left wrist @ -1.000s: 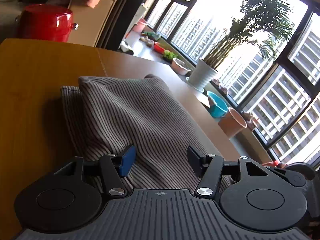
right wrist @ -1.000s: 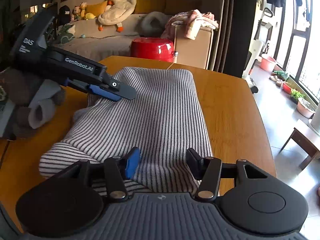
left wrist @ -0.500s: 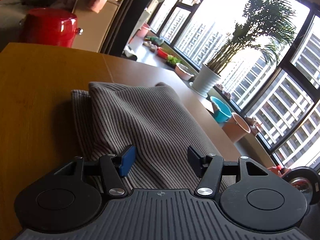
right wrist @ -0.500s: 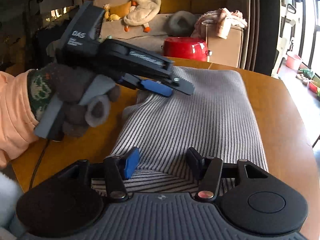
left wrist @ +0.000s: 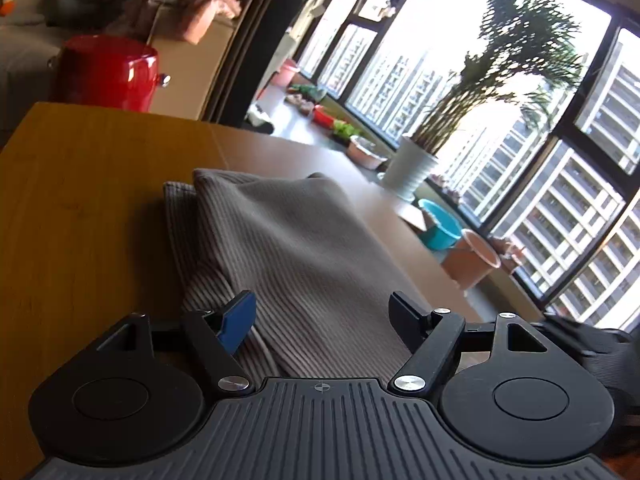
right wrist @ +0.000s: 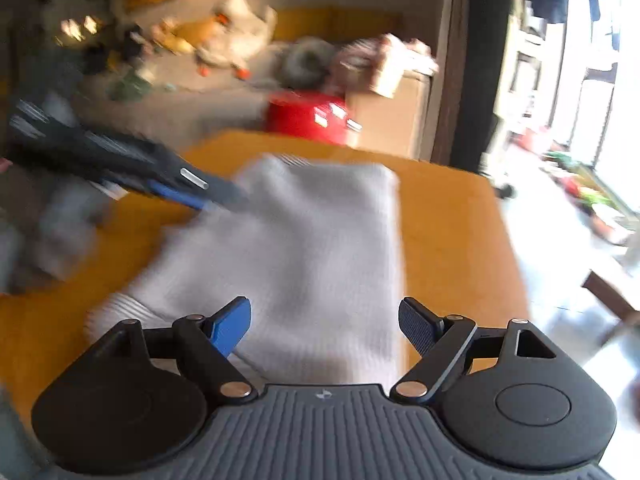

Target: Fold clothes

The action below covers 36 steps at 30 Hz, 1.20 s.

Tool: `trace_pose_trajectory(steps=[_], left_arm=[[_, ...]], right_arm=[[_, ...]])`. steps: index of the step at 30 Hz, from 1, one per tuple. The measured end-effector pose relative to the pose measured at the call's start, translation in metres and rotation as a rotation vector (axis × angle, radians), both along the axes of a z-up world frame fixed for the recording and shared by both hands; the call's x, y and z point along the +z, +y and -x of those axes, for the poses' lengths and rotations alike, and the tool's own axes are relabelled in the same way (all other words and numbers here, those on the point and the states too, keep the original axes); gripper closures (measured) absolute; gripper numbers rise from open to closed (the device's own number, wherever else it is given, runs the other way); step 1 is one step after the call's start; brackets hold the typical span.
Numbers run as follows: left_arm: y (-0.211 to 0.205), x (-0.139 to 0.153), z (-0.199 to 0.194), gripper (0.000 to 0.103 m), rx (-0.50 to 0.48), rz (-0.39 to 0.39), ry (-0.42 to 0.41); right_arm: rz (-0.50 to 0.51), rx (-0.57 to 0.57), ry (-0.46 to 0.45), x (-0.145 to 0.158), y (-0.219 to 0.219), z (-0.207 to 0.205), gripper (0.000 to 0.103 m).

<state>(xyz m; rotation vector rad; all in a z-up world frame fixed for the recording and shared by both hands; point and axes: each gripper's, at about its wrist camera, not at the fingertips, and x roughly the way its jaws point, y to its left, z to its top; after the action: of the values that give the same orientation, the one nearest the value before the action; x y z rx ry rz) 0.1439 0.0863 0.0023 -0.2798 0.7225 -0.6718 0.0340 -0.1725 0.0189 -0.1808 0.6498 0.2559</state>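
Note:
A folded grey striped garment (left wrist: 288,264) lies on the wooden table (left wrist: 80,208); it also shows, blurred, in the right wrist view (right wrist: 304,248). My left gripper (left wrist: 322,318) is open and empty, just above the garment's near end. My right gripper (right wrist: 324,320) is open and empty over the garment's near edge. The left gripper also shows in the right wrist view (right wrist: 224,198), its tips at the garment's far left corner.
A red pot (left wrist: 106,74) stands beyond the table's far edge. A sofa with plush toys (right wrist: 232,40) is at the back. Plant pots (left wrist: 412,168) and a blue basin (left wrist: 438,226) line the window to the right of the table.
The right wrist view has swung and pulled back fast, now blurred. The left gripper has moved toward the garment's far left corner. Both grippers stay open.

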Motion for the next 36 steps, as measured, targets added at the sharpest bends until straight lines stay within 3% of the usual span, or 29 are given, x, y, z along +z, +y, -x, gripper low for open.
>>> trace_pose_trajectory(steps=[5,9,11,15,23,27,36], left_arm=[[-0.005,-0.010,0.016,0.029,-0.036,-0.038,0.023],[0.000,-0.025,0.020,0.030,0.009,-0.080,0.039],[0.004,-0.024,0.021,0.028,0.028,-0.090,0.042],[0.008,-0.023,0.022,0.026,0.055,-0.099,0.050],[0.007,-0.006,0.037,0.016,0.058,-0.105,0.013],[0.003,-0.001,0.042,0.014,0.055,-0.110,0.008],[0.004,0.001,0.038,0.012,0.075,-0.121,0.005]], right_arm=[[0.001,-0.027,-0.002,-0.008,-0.002,0.002,0.018],[-0.016,-0.012,-0.065,0.003,-0.001,0.014,0.019],[-0.037,-0.011,-0.077,0.005,-0.002,0.016,0.023],[-0.043,-0.004,-0.006,-0.014,0.005,0.020,0.027],[-0.055,0.071,-0.081,0.007,0.011,0.037,0.027],[-0.038,0.092,0.000,-0.010,0.023,0.034,0.026],[-0.014,0.116,0.002,-0.014,0.023,0.034,0.022]])
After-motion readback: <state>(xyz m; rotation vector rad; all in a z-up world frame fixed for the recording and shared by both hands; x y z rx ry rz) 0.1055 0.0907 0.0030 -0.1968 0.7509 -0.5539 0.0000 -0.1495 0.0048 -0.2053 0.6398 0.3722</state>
